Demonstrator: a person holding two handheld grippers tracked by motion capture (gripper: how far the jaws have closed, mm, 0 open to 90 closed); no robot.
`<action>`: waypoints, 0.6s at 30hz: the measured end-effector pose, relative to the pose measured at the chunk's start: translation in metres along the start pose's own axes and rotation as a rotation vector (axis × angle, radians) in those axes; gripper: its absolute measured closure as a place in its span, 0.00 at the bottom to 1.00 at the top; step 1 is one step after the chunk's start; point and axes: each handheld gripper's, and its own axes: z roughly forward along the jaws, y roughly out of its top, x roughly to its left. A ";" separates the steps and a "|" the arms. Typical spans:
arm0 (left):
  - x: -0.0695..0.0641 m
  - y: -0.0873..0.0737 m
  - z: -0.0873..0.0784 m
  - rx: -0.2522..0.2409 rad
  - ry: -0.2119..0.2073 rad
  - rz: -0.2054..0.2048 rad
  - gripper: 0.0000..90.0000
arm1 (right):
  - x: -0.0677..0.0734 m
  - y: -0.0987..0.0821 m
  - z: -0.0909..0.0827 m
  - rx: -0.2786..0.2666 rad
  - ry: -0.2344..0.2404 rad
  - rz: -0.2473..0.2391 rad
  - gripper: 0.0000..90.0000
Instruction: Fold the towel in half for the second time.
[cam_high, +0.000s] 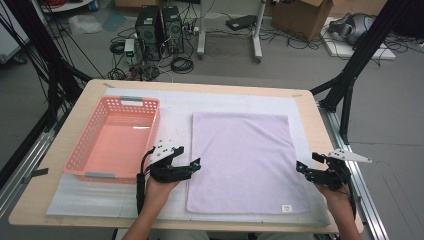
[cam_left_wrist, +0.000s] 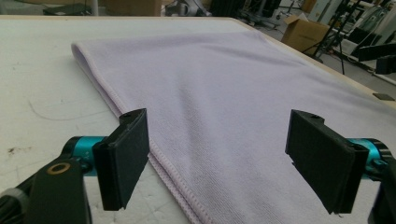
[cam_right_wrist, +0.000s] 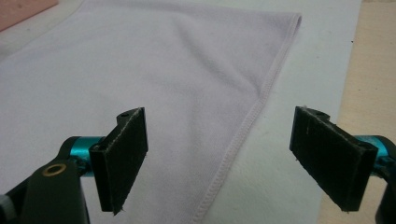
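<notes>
A pale lilac towel (cam_high: 245, 160) lies flat on the white mat, folded to a rectangle with a small label near its front right corner. My left gripper (cam_high: 196, 163) hovers at the towel's left edge with its jaws wide apart and nothing between the pads. In the left gripper view the towel (cam_left_wrist: 224, 93) stretches ahead and its hemmed edge runs under the left pad (cam_left_wrist: 123, 156). My right gripper (cam_high: 299, 167) stands open at the towel's right edge. The towel's hem (cam_right_wrist: 243, 135) runs between its empty jaws in the right gripper view.
A pink plastic basket (cam_high: 116, 137) with nothing in it sits on the mat left of the towel, close behind my left hand. The wooden table (cam_high: 310, 107) ends just right of my right hand, with a metal rail (cam_high: 367, 200) beside it. Computers and cables are on the floor beyond.
</notes>
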 end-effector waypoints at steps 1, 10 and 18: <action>0.001 0.001 0.000 -0.010 0.014 0.002 0.27 | 0.000 0.001 0.000 0.000 0.003 0.003 0.20; 0.008 0.006 0.008 0.008 -0.078 -0.003 0.27 | 0.001 0.003 0.010 0.048 0.024 -0.006 0.20; 0.009 0.024 0.027 0.049 -0.060 0.013 0.19 | 0.002 0.010 0.018 0.057 0.067 0.007 0.22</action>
